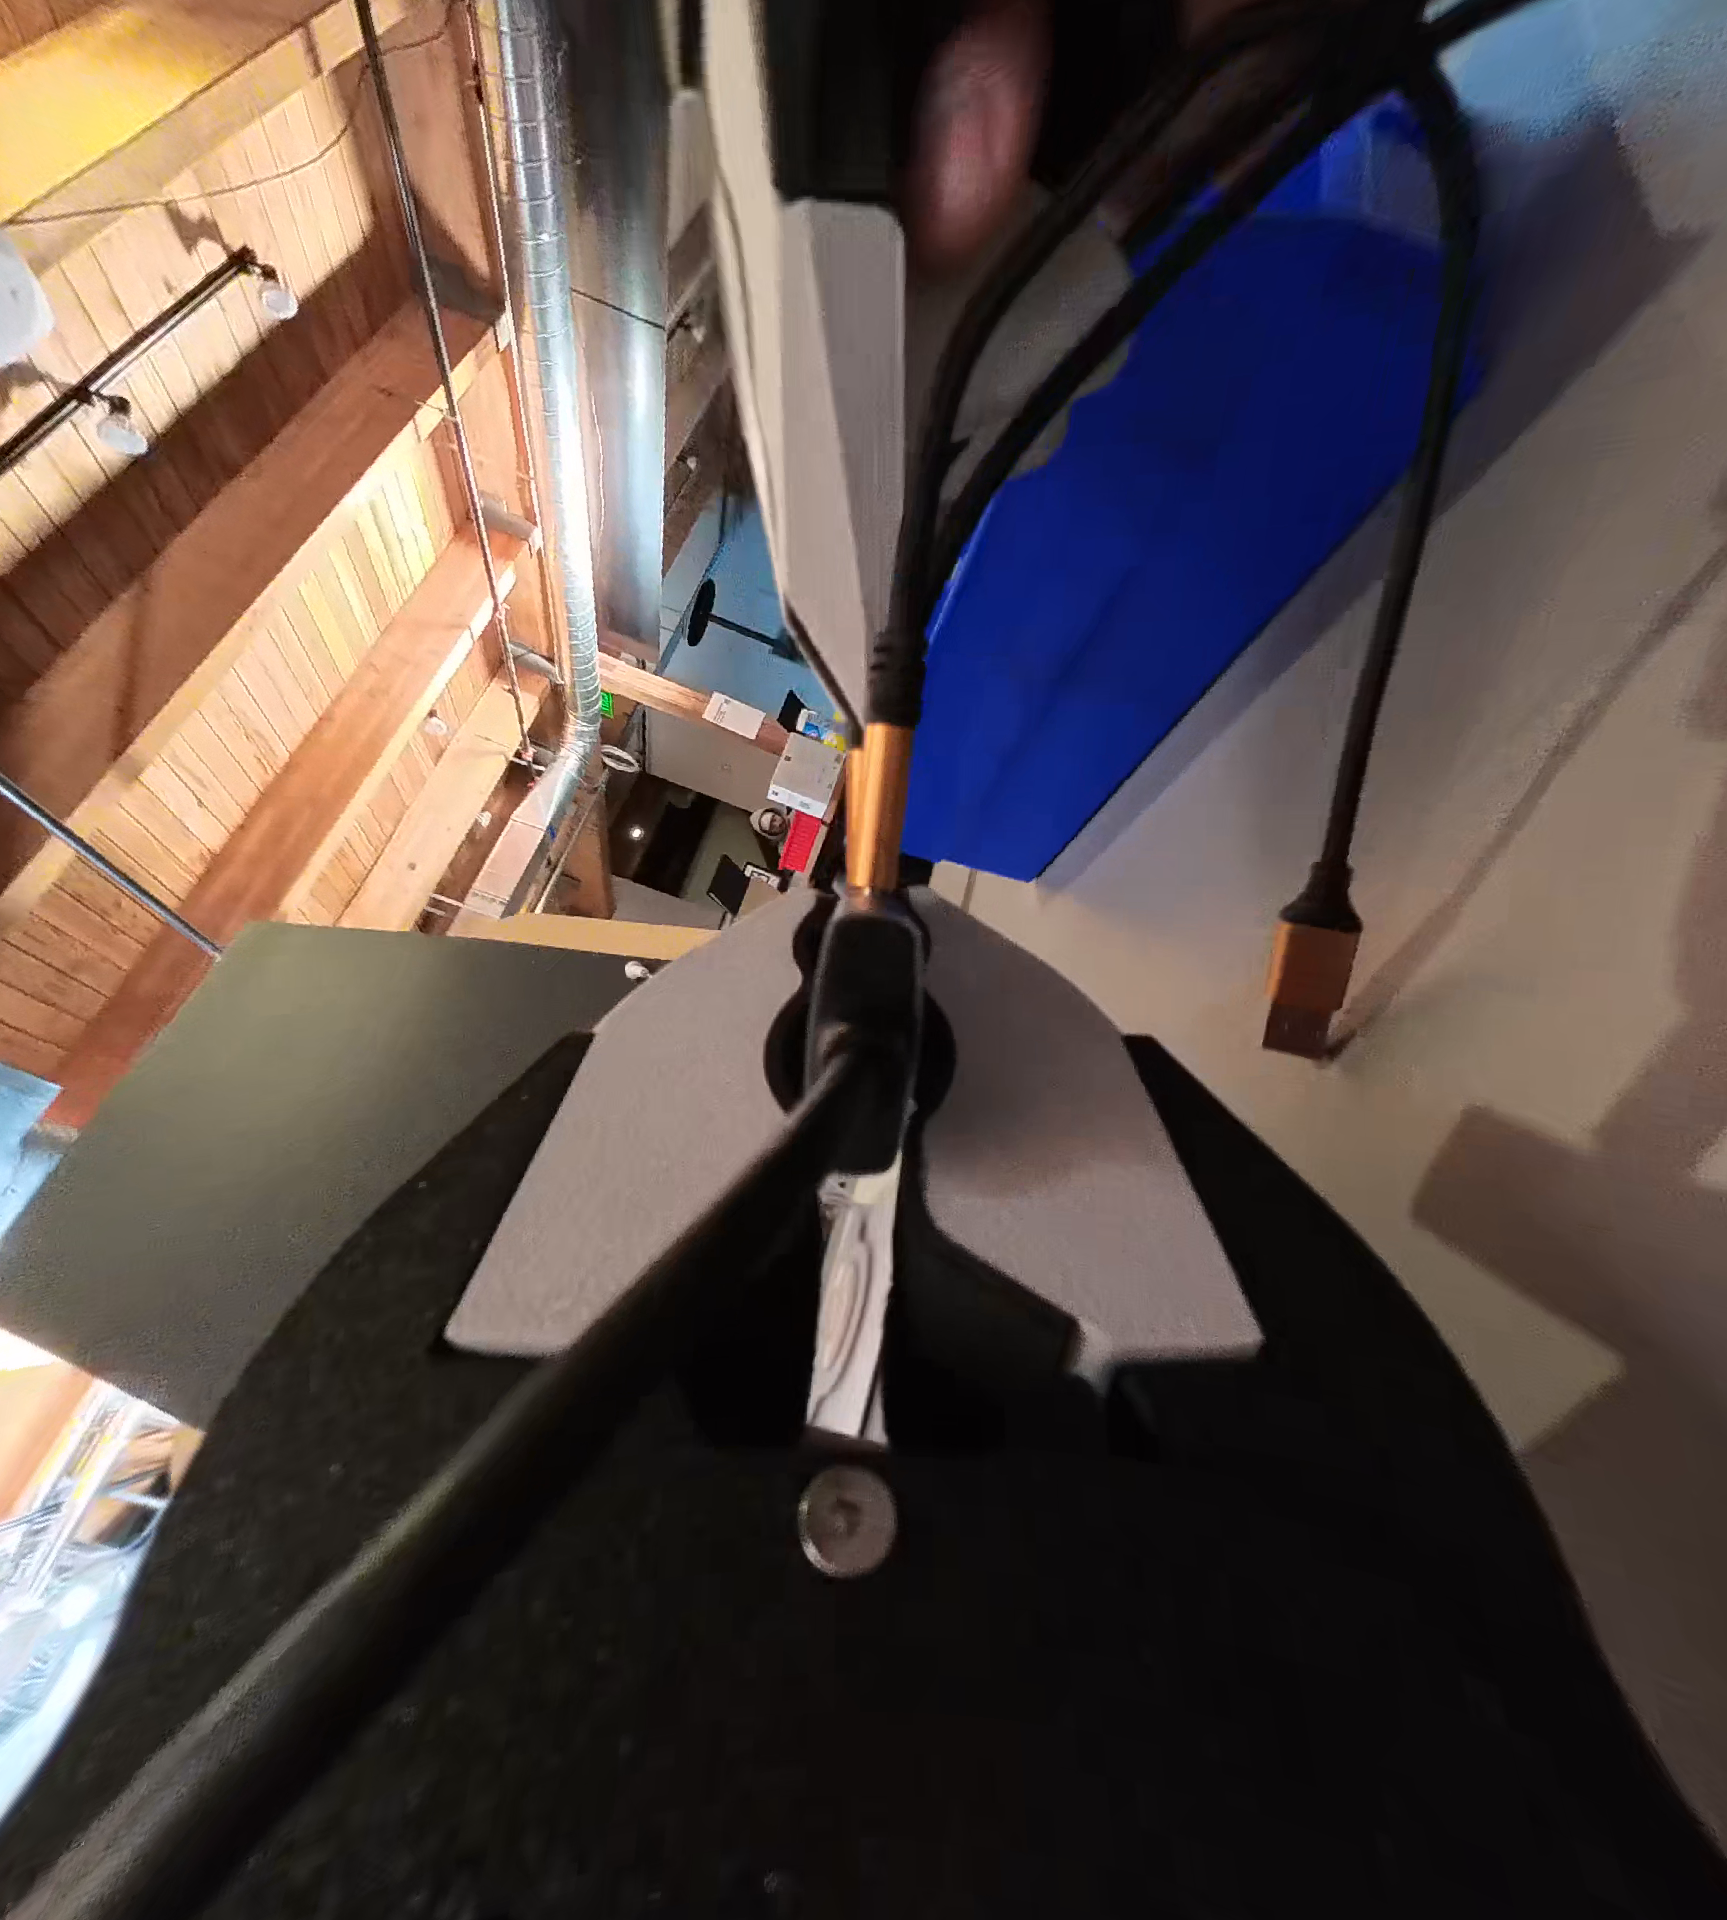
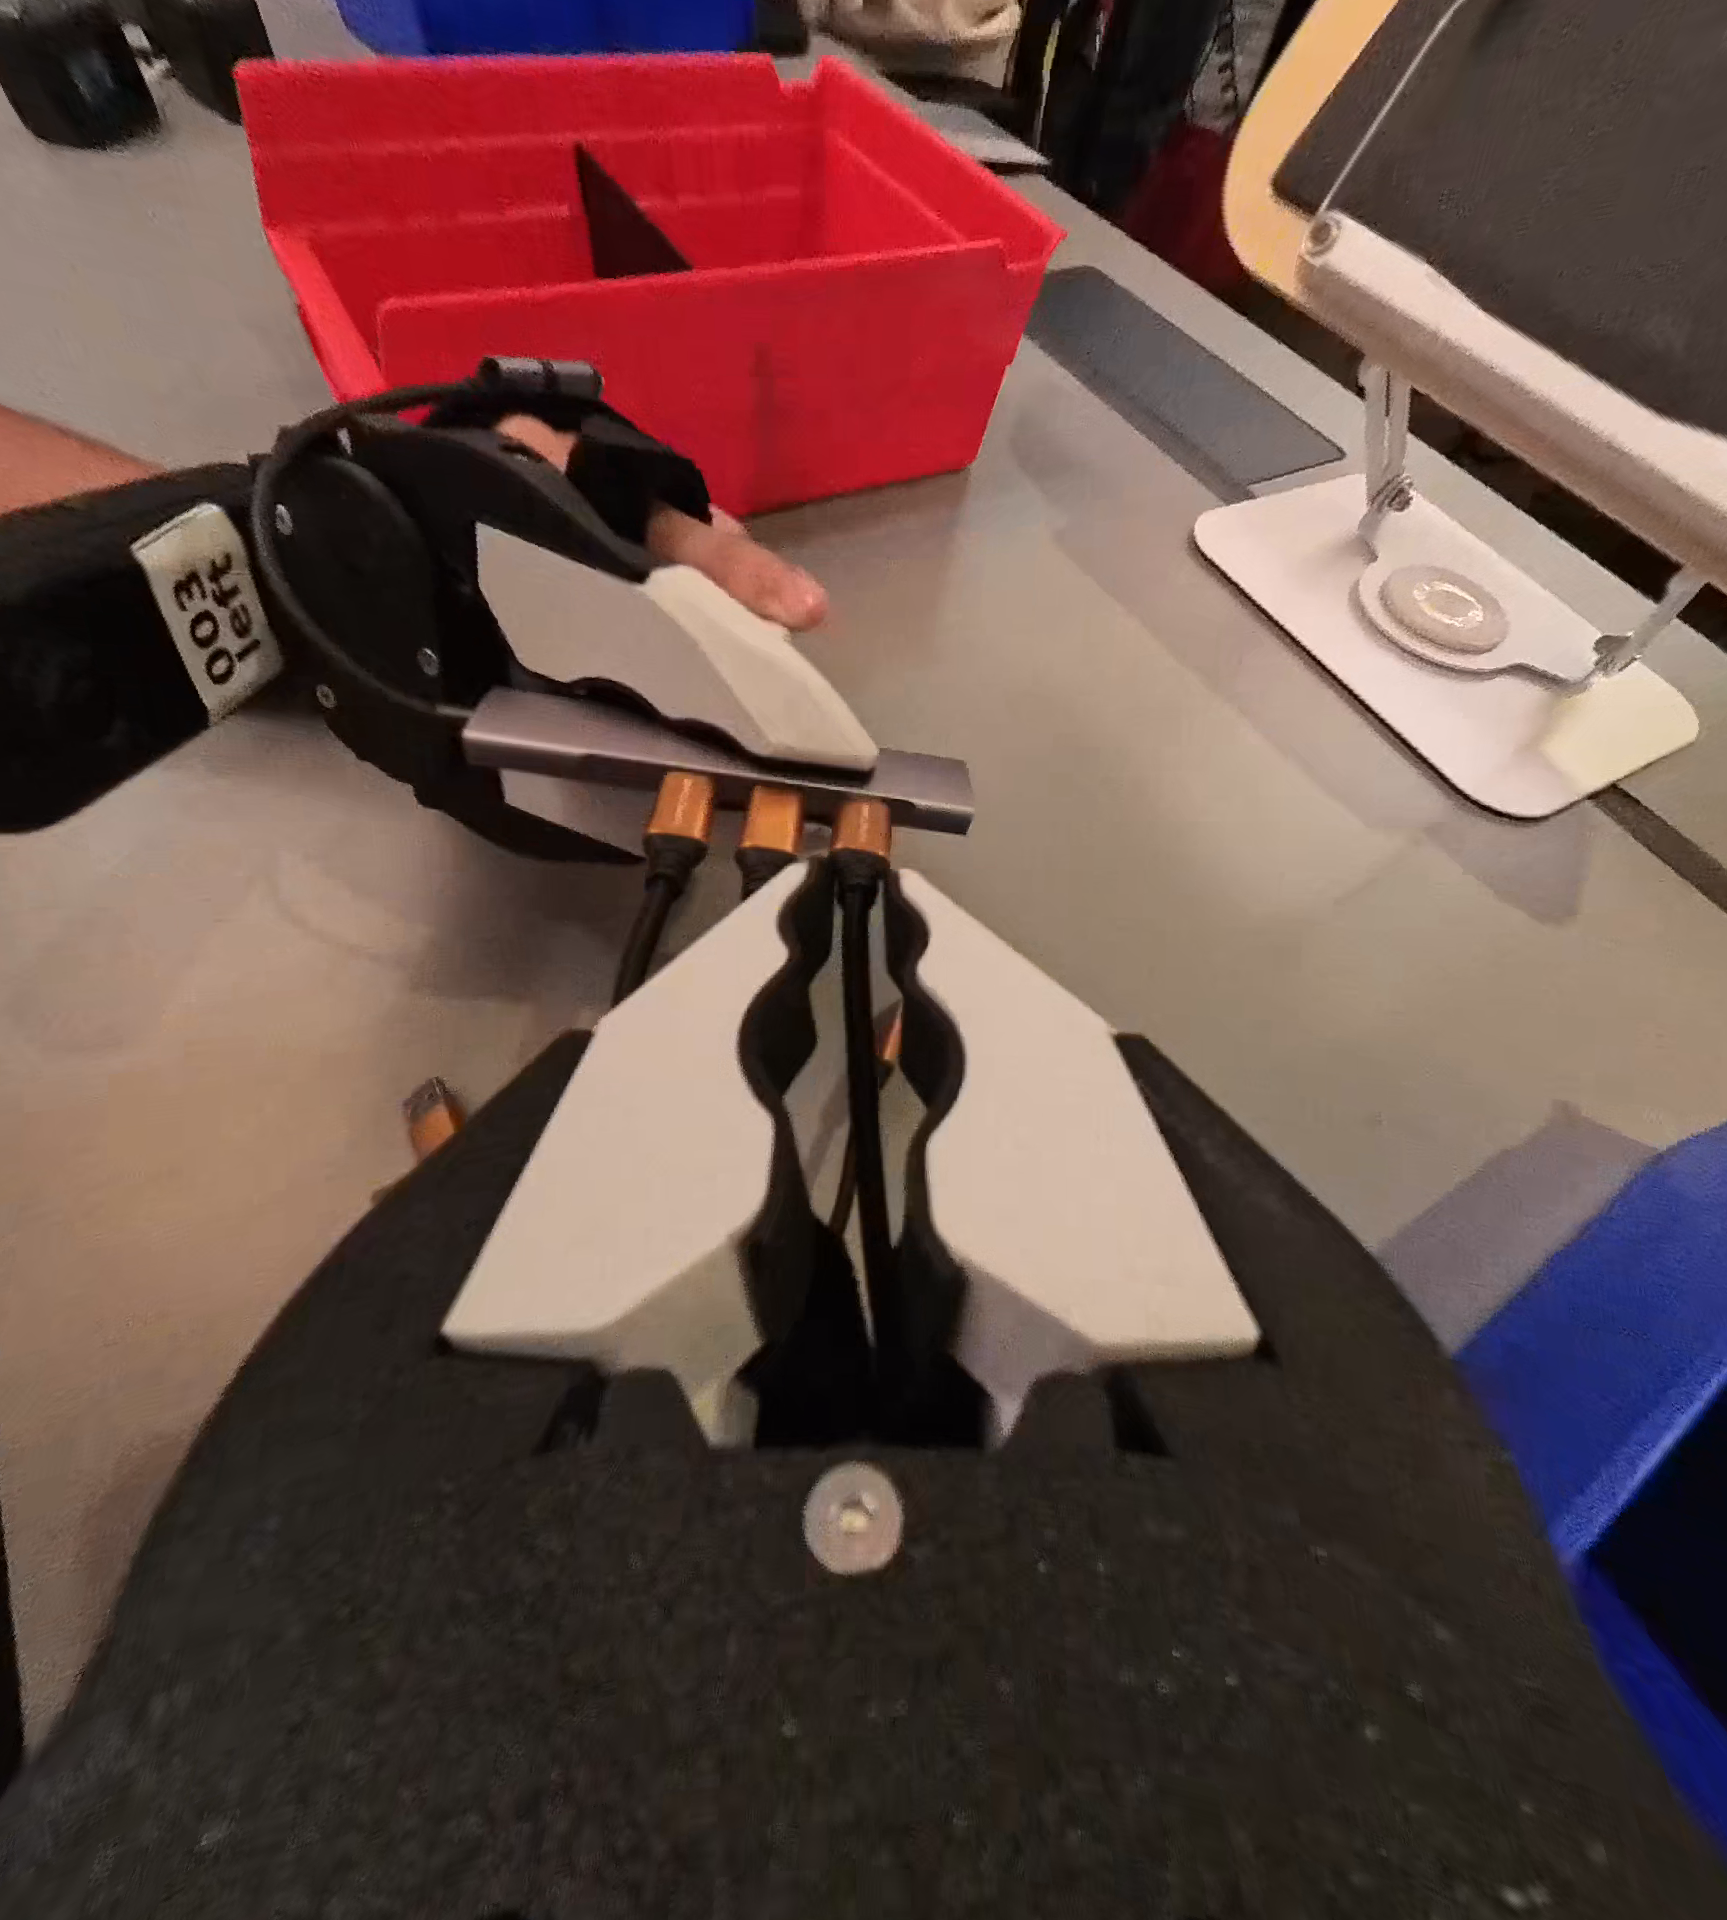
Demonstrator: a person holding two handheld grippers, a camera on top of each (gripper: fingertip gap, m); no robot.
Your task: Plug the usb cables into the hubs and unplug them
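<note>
Fingers of the R gripper [image 2: 851, 883], pale grey w/ wavy black inner pads, sit either side of a thin black cable [image 2: 864, 1039], tips just behind its copper plug [image 2: 861, 826]. The gap is narrow, but can't tell if they actually pinch it.

Just beyond, the L gripper [image 2: 734, 675] is clamped flat on a slim grey metal hub [image 2: 921, 784], held above the table [image 2: 1254, 987]. In the L wrist view the hub [image 1: 864, 1049] shows edge-on between the fingers.

Three copper-sleeved plugs sit side by side in the hub's long edge. One more plug [image 1: 1306, 977] lies loose on the table, not connected.

Tabletop is smooth, grey, slightly glossy. A blue bin [image 2: 1721, 1299] sits near right, a white stand [image 2: 1285, 582] farther right. Farthest is a red plastic bin [image 2: 682, 343], boxy, w/ dividers.
</note>
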